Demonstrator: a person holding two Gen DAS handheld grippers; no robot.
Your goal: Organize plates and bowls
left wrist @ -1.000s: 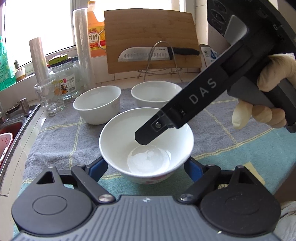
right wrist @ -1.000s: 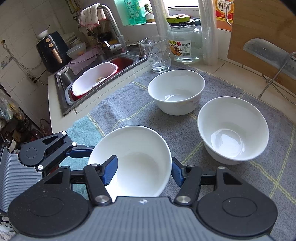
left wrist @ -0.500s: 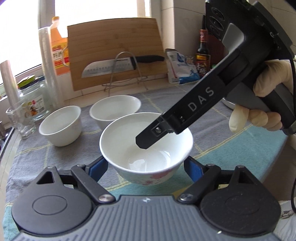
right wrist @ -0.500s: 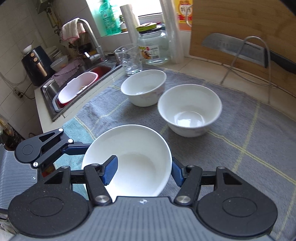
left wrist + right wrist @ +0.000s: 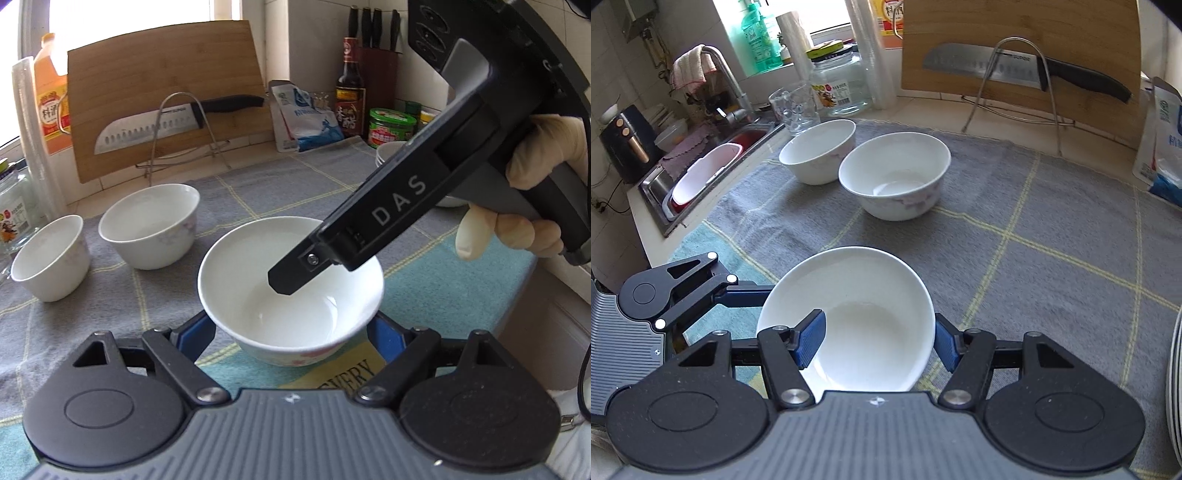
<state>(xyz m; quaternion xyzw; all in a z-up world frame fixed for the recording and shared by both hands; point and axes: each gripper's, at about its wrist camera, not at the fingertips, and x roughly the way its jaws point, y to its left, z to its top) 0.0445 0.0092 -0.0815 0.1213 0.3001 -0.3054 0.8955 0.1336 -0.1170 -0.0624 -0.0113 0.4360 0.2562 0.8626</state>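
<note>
A white bowl (image 5: 258,295) with a pink pattern is held above the grey mat. My left gripper (image 5: 290,332) grips it from both sides. My right gripper (image 5: 875,338) pinches its rim, one blue pad (image 5: 810,338) inside the bowl (image 5: 871,325) and one outside. The right gripper's finger (image 5: 369,229) reaches into the bowl in the left wrist view. Two more white bowls stand on the mat: one (image 5: 149,223) (image 5: 895,177) nearer, one (image 5: 50,256) (image 5: 818,149) farther towards the sink. Stacked plates (image 5: 1174,387) show at the right edge.
A cutting board (image 5: 166,107) and a knife (image 5: 170,123) on a wire rack stand at the back. A glass jar (image 5: 842,83), a glass mug (image 5: 794,109) and a sink (image 5: 701,177) are to the left. Bottles, a jar (image 5: 391,127) and another bowl (image 5: 388,151) stand at the right.
Both grippers have carried the held bowl to the right along the counter. The two standing bowls now lie further left in the left wrist view. The grips are unchanged.
</note>
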